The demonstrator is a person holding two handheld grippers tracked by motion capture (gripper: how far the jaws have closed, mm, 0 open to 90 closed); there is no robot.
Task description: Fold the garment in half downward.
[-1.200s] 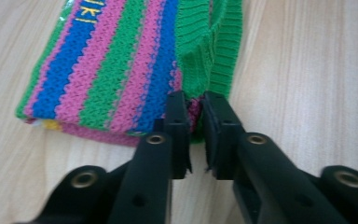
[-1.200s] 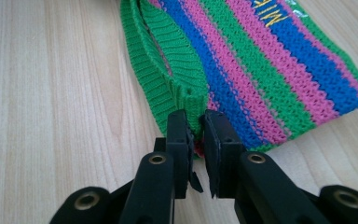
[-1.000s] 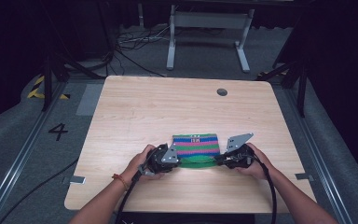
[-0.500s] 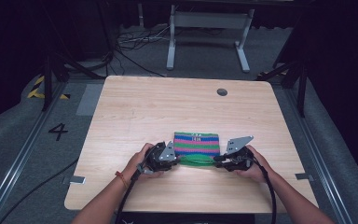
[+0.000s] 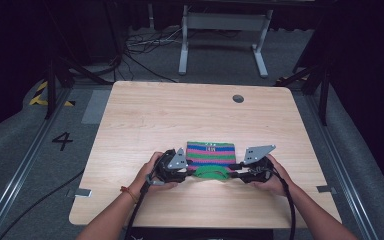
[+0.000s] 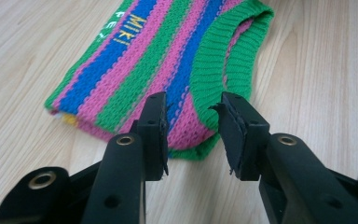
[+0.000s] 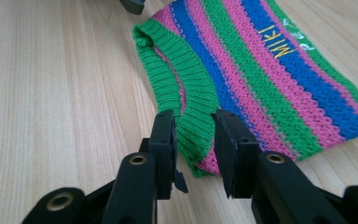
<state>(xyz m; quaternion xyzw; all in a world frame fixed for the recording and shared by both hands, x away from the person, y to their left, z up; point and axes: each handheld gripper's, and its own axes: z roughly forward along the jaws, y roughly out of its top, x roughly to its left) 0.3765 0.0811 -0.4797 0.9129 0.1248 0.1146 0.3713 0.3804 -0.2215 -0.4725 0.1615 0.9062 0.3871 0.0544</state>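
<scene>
Green, pink and blue striped knit (image 5: 211,152) on pale wood-grain table (image 5: 155,115)

We see the knitted piece (image 5: 211,153) lying flat on the table (image 5: 170,115), toward its near edge. The left gripper (image 5: 186,172) sits at its near left corner, the right gripper (image 5: 236,170) at its near right.

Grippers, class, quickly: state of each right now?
Left gripper: open, jaws either side of the striped pink, green and blue knitted garment's corner.
Right gripper: open, straddling its green ribbed edge.

knitted striped garment (image 5: 210,153): 1 | grippers: 2 — left gripper (image 5: 186,172), right gripper (image 5: 234,171) | table (image 5: 145,120): 1
</scene>
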